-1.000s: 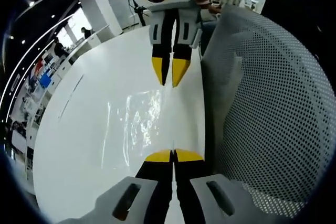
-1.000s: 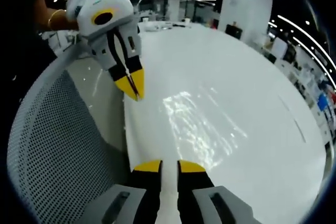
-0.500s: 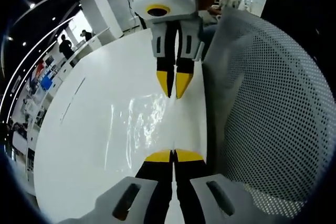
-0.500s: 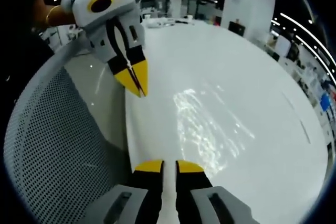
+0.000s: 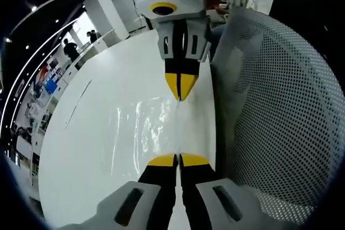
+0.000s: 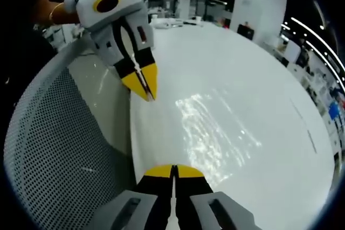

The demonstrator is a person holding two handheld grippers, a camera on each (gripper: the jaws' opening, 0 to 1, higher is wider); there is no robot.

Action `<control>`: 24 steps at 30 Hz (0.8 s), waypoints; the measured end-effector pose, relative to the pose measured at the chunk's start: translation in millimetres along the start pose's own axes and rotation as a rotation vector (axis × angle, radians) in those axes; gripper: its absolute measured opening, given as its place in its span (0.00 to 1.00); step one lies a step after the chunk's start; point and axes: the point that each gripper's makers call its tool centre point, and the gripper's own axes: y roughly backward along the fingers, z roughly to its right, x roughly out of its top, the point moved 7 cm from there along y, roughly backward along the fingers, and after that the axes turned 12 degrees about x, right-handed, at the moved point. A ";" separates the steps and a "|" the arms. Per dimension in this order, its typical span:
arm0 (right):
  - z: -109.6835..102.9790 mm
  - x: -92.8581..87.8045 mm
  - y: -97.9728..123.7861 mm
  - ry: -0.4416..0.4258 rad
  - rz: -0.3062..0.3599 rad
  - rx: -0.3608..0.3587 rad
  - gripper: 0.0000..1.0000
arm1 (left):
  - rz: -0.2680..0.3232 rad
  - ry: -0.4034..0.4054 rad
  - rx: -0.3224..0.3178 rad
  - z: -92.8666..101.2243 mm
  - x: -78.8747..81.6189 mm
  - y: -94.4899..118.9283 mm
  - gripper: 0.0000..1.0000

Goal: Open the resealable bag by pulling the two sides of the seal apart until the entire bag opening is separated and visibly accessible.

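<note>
A clear resealable bag (image 5: 145, 127) lay on a white tabletop (image 5: 81, 149). The left gripper (image 5: 178, 159) and right gripper (image 6: 172, 171) were each clenched on its near edge.

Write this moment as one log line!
left gripper: shut on bag edge | right gripper: shut on bag edge | clear bag: on white table, seal unopened

Lighting was bright, even, from ceiling spots and strip lights, upper part of both frames. White table (image 5: 91, 133) nearly blown out. Clear bag (image 6: 213, 133) showed mostly as speckled glare, centre right in right gripper view, centre in left. Shadows soft, faint. Heavy fisheye bend at edges, background small and mushy. Centre pretty sharp.
</note>
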 end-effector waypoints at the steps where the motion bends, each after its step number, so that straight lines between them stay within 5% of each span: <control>1: 0.3 0.7 0.0 -0.002 0.003 -0.001 0.00 | 0.001 0.002 0.003 0.1 0.8 0.5 0.03; 7: 0.8 8.0 0.6 0.002 0.022 -0.010 0.00 | 0.006 -0.038 0.040 -3.4 10.8 4.2 0.24; 16: 0.0 12.2 -1.2 0.026 0.014 0.001 0.00 | 0.089 -0.134 0.004 7.8 39.2 1.0 0.18; 24: -2.0 16.6 0.4 0.037 0.018 0.003 0.00 | 0.064 -0.153 -0.006 12.5 37.1 -10.2 0.13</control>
